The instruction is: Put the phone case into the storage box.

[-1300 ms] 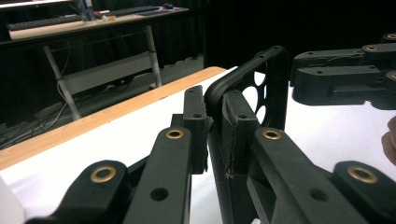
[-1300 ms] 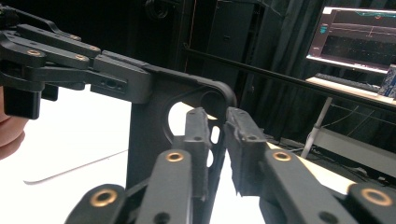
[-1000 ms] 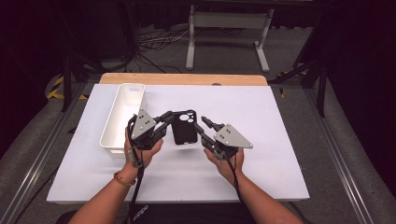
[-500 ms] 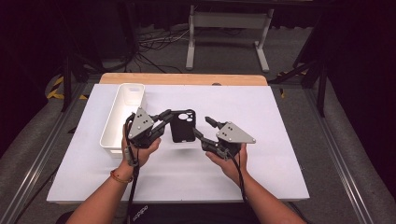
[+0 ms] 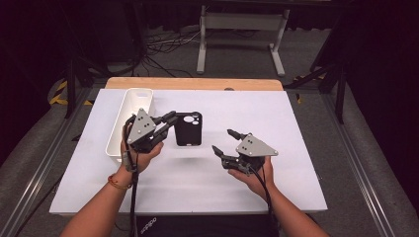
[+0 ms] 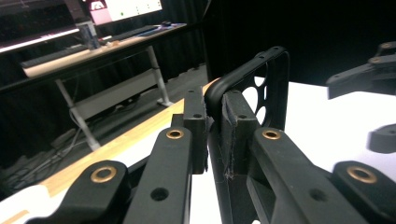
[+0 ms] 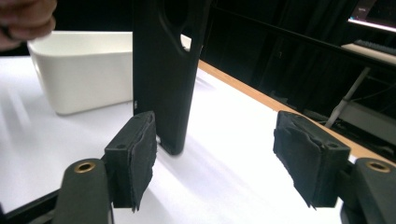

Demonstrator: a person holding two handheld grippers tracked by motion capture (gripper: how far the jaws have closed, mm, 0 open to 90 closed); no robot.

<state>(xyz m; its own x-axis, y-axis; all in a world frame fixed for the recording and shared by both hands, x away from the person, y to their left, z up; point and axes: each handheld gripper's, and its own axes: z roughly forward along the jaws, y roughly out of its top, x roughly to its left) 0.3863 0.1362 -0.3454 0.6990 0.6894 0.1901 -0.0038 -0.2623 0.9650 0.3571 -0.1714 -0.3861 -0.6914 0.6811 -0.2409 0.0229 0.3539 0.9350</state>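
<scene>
- High view: your left tongs [image 5: 170, 118] pinch the black phone case [image 5: 188, 129] by its left edge, holding it just above the white tabletop [image 5: 296, 123], at 3 o'clock of the white bin [image 5: 129, 106].
- High view, change: a second ago your right tongs [image 5: 228, 141] sat tight against the case's right side; now they're well off it, at about 5 o'clock of the case, and their jaws have just been opening, nothing between them.
- Left gripper view: jaws pressed together on the case's rim [image 6: 219, 91], camera cutouts facing right; grip looks firm, unchanged. Your other gripper shows at 3 o'clock.
- Right gripper view: pads [image 7: 135, 156] spread wide, empty; the case [image 7: 163, 70] hangs upright ahead at 11 o'clock, clear of both pads; bin [image 7: 79, 77] behind it at 10 o'clock.
- Meaning: my read is the handover is done and the case is now carried by the left alone. Next step probably takes it to the bin or down on the tabletop; watch for swing with a one-edge grip.
</scene>
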